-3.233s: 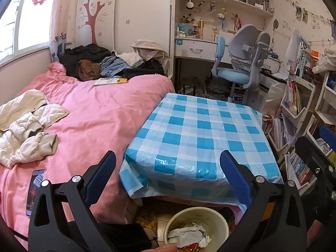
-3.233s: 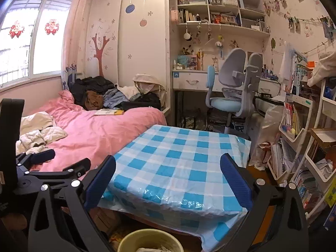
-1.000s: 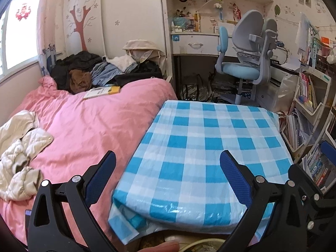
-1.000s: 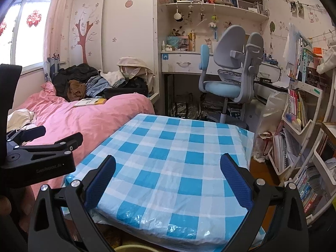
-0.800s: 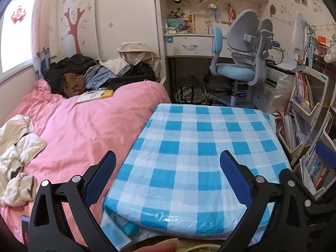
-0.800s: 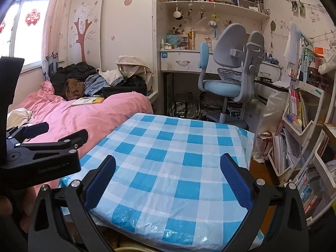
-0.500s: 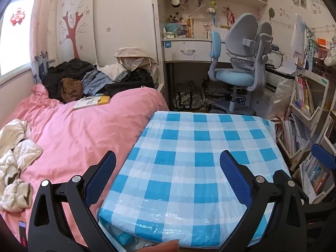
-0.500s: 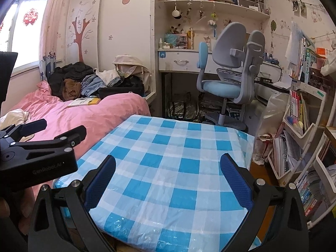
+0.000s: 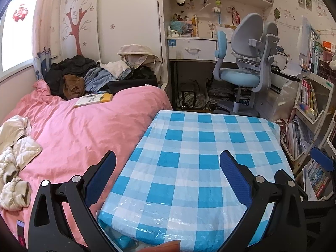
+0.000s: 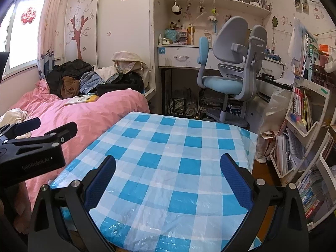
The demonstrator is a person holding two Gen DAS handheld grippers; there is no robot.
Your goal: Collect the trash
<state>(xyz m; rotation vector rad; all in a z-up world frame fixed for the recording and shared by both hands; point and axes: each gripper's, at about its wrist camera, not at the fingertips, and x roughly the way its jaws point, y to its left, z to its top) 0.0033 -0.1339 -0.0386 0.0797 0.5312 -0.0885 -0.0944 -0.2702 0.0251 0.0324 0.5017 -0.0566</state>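
1. The left gripper, black-framed with blue ribbed pads, is being held with its jaws spread wide and nothing between them, above the near edge of the table.
2. The right gripper, of the same build, is likewise being held released and empty over the table, beside the left one, whose black body is being seen at the left of the right wrist view.
3. A small pinkish sliver, probably a fingertip, is being shown at the bottom edge of the left wrist view.
4. The blue-and-white checked plastic tablecloth is being seen covering the whole table; no trash is being shown on it, and where any trash lies cannot be told.
5. The bed with the pink quilt is being shown touching the table's left side, with a cream quilted jacket lying on its near part.
6. A yellow-and-white book is being seen farther up the quilt, just before a heap of dark and denim clothes.
7. White book racks are being shown to the table's right.
8. A grey-and-blue swivel chair is being seen beyond the table, at a white desk with shelves.
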